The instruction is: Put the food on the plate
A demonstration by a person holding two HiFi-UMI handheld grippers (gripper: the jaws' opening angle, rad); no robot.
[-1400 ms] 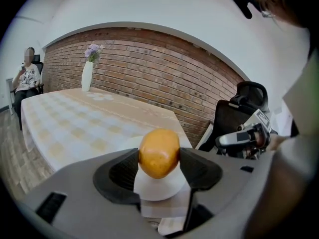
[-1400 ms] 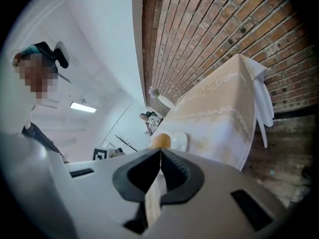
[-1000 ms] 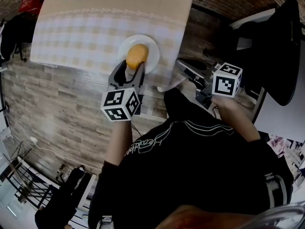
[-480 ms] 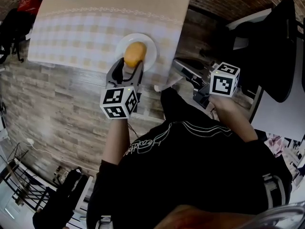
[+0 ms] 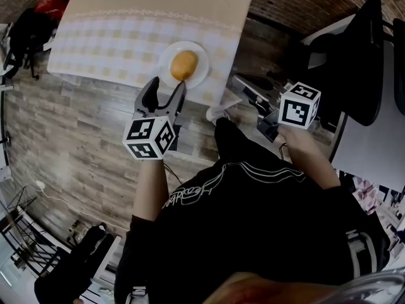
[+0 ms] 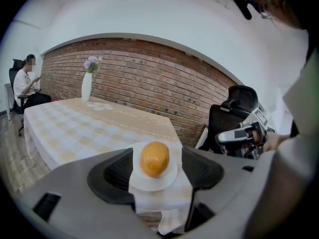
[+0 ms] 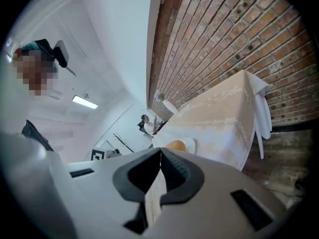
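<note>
An orange-yellow bun (image 5: 184, 65) lies on a small white plate (image 5: 199, 75) near the front edge of the checked tablecloth (image 5: 107, 43). My left gripper (image 5: 168, 85) hangs just short of the plate. Its jaws have just been opening and stand open, with nothing between them. In the left gripper view the bun (image 6: 154, 159) and the plate (image 6: 144, 184) show ahead, between the open jaws of the left gripper (image 6: 157, 156). My right gripper (image 5: 241, 83) stays off the table's right corner. Its jaws are shut in the right gripper view (image 7: 160, 154) and hold nothing. The bun (image 7: 175, 145) shows beyond them.
A white vase with flowers (image 6: 86, 86) stands at the table's far end. A person (image 6: 25, 86) sits beyond it. A black office chair (image 5: 354, 62) is at the right. Bags (image 5: 28, 33) lie on the wood-look floor at the left. A brick wall (image 6: 149, 78) runs behind the table.
The left gripper, closed around the bun over the plate before, has let go, opened wider and drawn back toward me. The bun stays on the plate. The right gripper has barely shifted.
</note>
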